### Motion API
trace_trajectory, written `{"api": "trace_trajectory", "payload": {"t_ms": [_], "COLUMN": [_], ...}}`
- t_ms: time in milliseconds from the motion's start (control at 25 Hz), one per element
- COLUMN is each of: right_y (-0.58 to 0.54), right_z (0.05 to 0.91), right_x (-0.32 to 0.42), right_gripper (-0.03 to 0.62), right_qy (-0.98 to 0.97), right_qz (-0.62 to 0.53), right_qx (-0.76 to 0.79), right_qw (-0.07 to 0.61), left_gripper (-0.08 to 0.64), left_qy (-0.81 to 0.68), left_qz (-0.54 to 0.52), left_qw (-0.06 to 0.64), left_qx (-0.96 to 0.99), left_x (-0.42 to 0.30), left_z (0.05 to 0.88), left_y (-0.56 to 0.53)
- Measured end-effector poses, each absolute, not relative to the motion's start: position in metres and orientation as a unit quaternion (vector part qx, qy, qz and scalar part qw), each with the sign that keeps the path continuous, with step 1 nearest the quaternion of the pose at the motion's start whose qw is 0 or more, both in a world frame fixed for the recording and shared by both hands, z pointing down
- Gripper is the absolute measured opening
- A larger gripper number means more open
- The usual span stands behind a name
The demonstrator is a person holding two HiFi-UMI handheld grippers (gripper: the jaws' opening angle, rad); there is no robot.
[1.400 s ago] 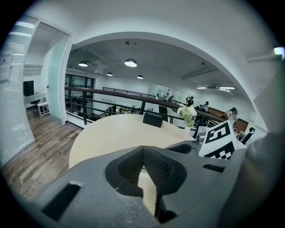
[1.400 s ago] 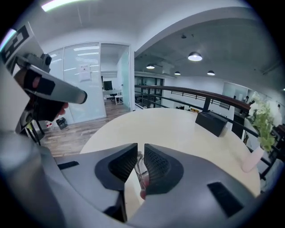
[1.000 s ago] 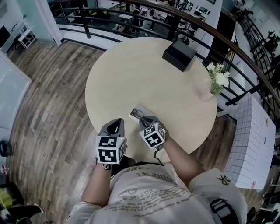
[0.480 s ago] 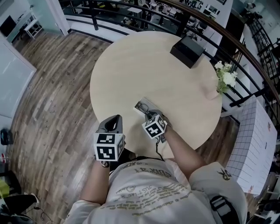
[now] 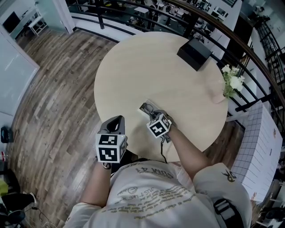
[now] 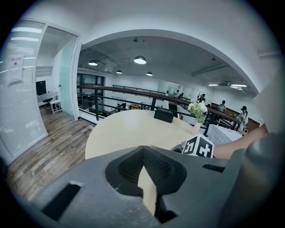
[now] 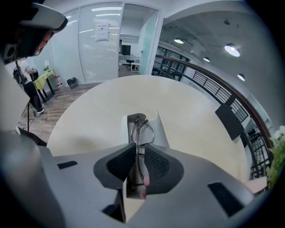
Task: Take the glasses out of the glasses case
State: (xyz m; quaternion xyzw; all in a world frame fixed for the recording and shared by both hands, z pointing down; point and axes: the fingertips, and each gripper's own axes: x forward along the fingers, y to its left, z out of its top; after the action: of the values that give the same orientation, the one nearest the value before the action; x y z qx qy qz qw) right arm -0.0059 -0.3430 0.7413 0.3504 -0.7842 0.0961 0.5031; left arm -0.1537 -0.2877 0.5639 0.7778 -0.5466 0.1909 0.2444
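The glasses case (image 5: 146, 107) lies open near the front edge of the round table (image 5: 147, 67), pale grey inside. In the right gripper view thin metal-framed glasses (image 7: 141, 132) stand on edge over the case (image 7: 162, 129), and my right gripper (image 7: 137, 150) is shut on their folded frame, lenses pointing away. In the head view the right gripper (image 5: 154, 116) sits right over the case. My left gripper (image 5: 116, 122) hangs at the table's front edge, left of the case, its jaws together with nothing in them (image 6: 143, 149).
A black box (image 5: 194, 53) stands at the table's far right. A small vase of white flowers (image 5: 232, 81) is at the right edge. A dark railing (image 5: 133, 11) curves behind the table. Wood floor lies to the left.
The right gripper has stayed at the case with the glasses in its jaws, drifting only slightly. The left gripper has kept its place at the table edge.
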Motion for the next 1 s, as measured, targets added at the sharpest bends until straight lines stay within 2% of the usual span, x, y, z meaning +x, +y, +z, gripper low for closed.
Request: {"api": "trace_trajectory", "payload": {"t_ms": [440,640,1000], "right_y": [-0.341,-0.342,-0.344], "right_z": [0.742,0.742,0.737], "right_x": [-0.013,-0.017,-0.005], "right_gripper": [0.067,0.035,0.026], "right_qy": [-0.795,-0.791,-0.796], "right_qz": [0.104,0.089,0.113], "right_qx": [0.274,0.268,0.290], "right_qw": [0.531,0.544,0.519], "left_gripper": [0.012,0.012,0.012], "left_qy": [-0.547,-0.547,-0.540], "left_qz": [0.195,0.194,0.192], "left_qw": [0.249,0.251,0.247], "left_qx": [0.775,0.775,0.781], "left_x": [-0.154,-0.155,-0.149], "left_z": [0.566,0.569,0.565], "left_y": [-0.290,-0.290,-0.294]}}
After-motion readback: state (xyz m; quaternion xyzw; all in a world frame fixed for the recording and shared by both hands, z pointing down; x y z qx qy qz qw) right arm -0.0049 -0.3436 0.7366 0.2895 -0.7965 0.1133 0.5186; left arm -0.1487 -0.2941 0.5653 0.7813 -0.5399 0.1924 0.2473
